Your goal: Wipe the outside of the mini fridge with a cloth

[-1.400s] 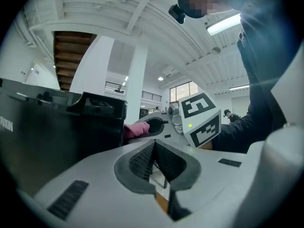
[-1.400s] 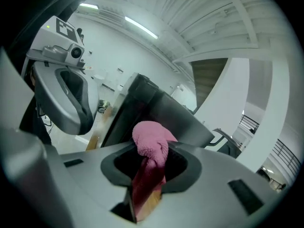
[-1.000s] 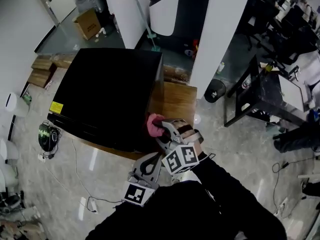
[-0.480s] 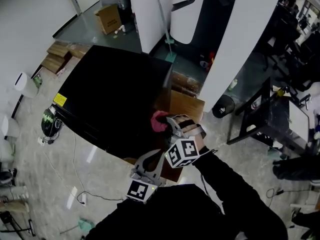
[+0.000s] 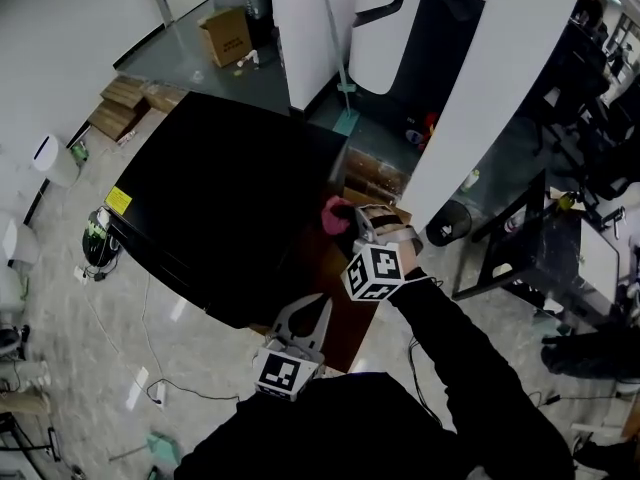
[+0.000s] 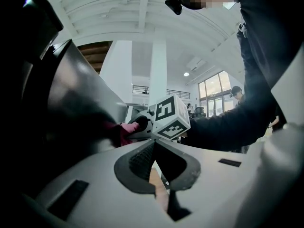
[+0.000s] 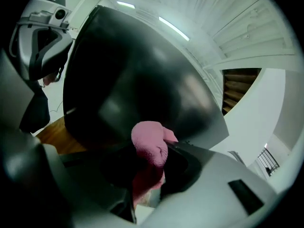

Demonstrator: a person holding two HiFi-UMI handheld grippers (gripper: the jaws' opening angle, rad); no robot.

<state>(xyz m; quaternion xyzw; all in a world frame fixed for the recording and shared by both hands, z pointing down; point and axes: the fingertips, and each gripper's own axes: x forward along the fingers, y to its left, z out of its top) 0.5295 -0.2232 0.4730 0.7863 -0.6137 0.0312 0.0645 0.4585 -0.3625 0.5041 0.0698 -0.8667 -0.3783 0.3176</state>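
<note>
Right gripper [image 5: 358,224] is out front, jaws clamped tight on the pink cloth [image 7: 150,147], a wad of it bulging out past the tips. And where's that cloth? Right up at the mini fridge [image 5: 215,193], on the black side wall that faces the person's right, close under the top edge and towards the back corner. It looks pressed to the panel, though the exact contact is hard to see. So the fridge lies to the left of that gripper, and the side wall runs from the near corner away towards the pillars; any stroke from here, by my reading, goes along that line or down the panel. The right arm is stretched well forward in its dark sleeve, marker cube turned up towards the head view, jaws pointing away and to the left, into the fridge. The left gripper [image 5: 306,317] is tucked in low near the body, well short of the cloth, jaws brought together on nothing, tips aimed up at the right one. Clearly the right hand is the working one, the left just waiting.
</note>
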